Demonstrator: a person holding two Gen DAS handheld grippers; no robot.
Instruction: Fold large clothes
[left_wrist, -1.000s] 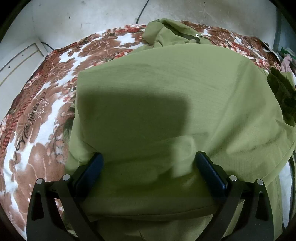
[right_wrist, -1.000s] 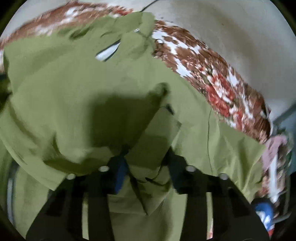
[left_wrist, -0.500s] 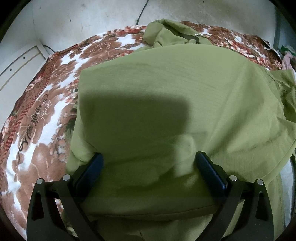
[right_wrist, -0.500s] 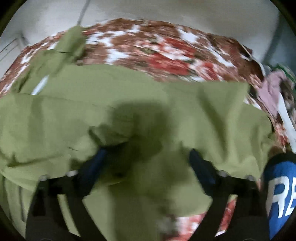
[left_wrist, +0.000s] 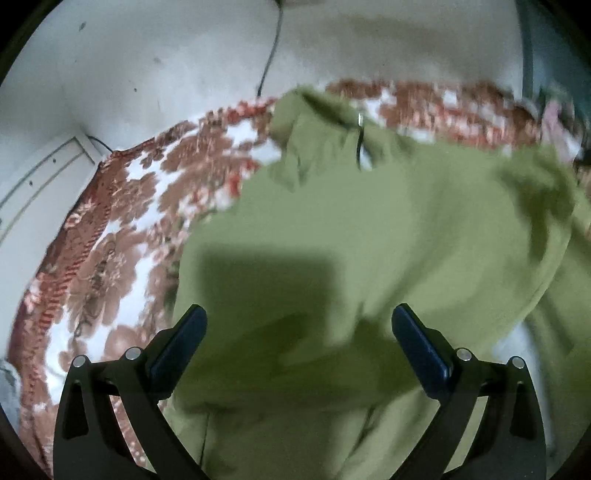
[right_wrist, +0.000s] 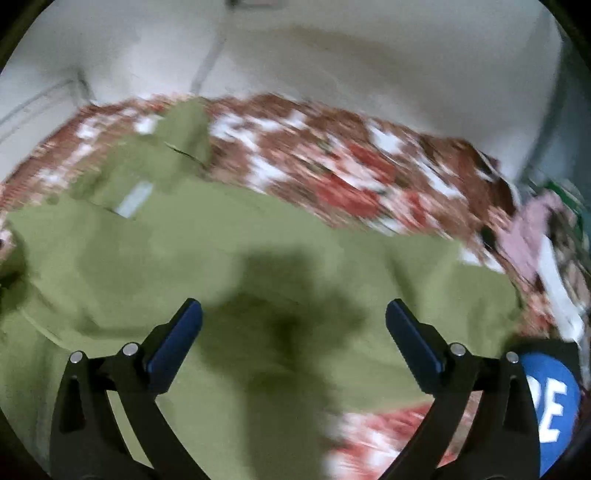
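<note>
left gripper (left_wrist: 298, 320): the jaws are spread wide with nothing between them; compared with a second ago it is lifted and tilted back, so more wall is seen above the bed.
right gripper (right_wrist: 294, 314): the jaws are now wide apart and empty; a second ago they were pinched on a fold of cloth, so the fold is judged to be released.
green garment (left_wrist: 388, 236): it lies spread over the floral bedspread (left_wrist: 122, 236), its collar end with a zip pull at the far side, its near edge under both grippers; a flap at the right is laid over the body.
view quality: both pictures are blurred by motion, so fine creases cannot be told.
meaning for the task: one side fold is judged complete; both grippers are free for a fresh grasp.
next need: an edge still lying unfolded is to be picked, probably at the near hem.
</note>
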